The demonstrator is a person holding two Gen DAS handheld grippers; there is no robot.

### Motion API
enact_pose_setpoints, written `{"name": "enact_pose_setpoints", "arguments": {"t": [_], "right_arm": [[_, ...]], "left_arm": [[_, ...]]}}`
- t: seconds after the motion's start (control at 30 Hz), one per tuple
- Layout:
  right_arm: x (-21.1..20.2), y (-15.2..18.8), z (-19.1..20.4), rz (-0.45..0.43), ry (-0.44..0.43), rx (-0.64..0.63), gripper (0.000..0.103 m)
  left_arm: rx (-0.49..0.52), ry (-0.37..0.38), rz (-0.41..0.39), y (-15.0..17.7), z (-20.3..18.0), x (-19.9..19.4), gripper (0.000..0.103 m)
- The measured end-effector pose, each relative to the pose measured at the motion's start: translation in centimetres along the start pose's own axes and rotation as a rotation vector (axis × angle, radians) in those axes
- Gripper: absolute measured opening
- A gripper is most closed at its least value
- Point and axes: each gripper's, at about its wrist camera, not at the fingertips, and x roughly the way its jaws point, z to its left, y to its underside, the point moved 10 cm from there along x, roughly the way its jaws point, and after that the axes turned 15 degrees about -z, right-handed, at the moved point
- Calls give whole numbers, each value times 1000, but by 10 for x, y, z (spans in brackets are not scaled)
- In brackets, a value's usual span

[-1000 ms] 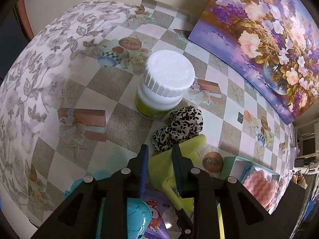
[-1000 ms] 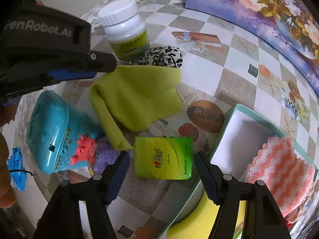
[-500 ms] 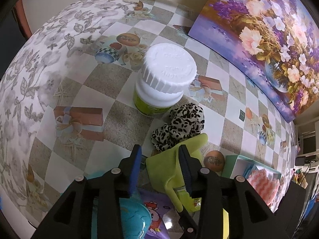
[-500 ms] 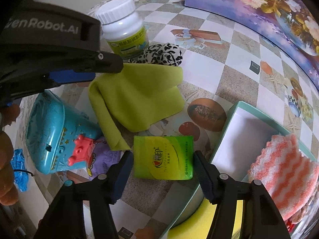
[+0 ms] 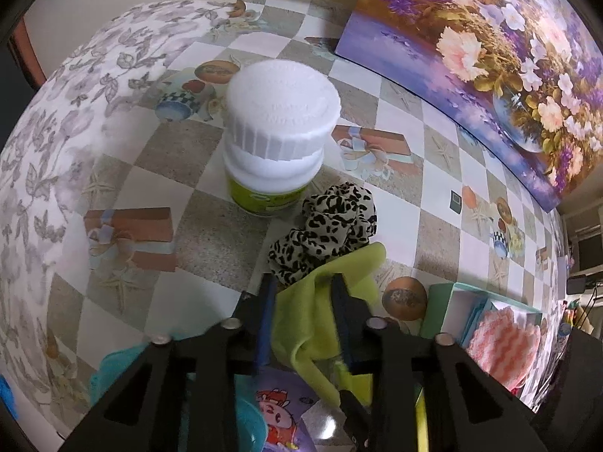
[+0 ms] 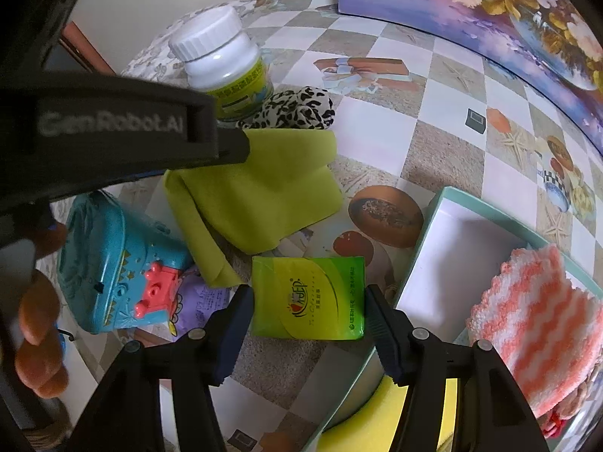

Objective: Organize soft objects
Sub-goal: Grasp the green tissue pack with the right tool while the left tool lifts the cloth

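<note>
Left wrist view: the left gripper (image 5: 303, 282) closes on a raised fold of green cloth (image 5: 320, 316) mid-table, touching the leopard scrunchie (image 5: 324, 226); lifting may drag it.

Right wrist view: the right gripper (image 6: 307, 293) closes around a tissue pack (image 6: 307, 297) beside the box (image 6: 433, 207); its glossy wrapper might slip.

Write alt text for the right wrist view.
The right tool straddles a green tissue pack on the checkered table, its jaws closing. Behind lie a green cloth, a white bottle and a teal toy; a box sits right.
</note>
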Motion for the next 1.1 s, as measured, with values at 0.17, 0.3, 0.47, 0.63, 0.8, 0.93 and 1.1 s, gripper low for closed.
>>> {"name": "enact_pose_setpoints", "arguments": {"t": [0.17, 0.3, 0.47, 0.63, 0.8, 0.93, 1.1], "right_arm": [[-1, -2, -1, 0, -3, 4, 62], [0, -2, -1, 0, -3, 6, 62], [-12, -9, 1, -25, 4, -1, 62], [-33, -22, 1, -75, -8, 16, 62], [-58, -32, -6, -135, 2, 43, 62], [-88, -41, -23, -201, 32, 82, 62], [-131, -47, -58, -286, 91, 148, 62]], "left_arm": [[1, 11, 3, 3, -3, 6, 9], [-14, 18, -2, 3, -4, 5, 6], [-27, 40, -21, -1, -7, -4, 5], [-33, 63, -72, -13, -11, -26, 5], [-37, 86, -150, -31, -16, -57, 5], [-17, 116, -225, -43, -30, -88, 5], [24, 162, -295, -47, -53, -123, 5]]}}
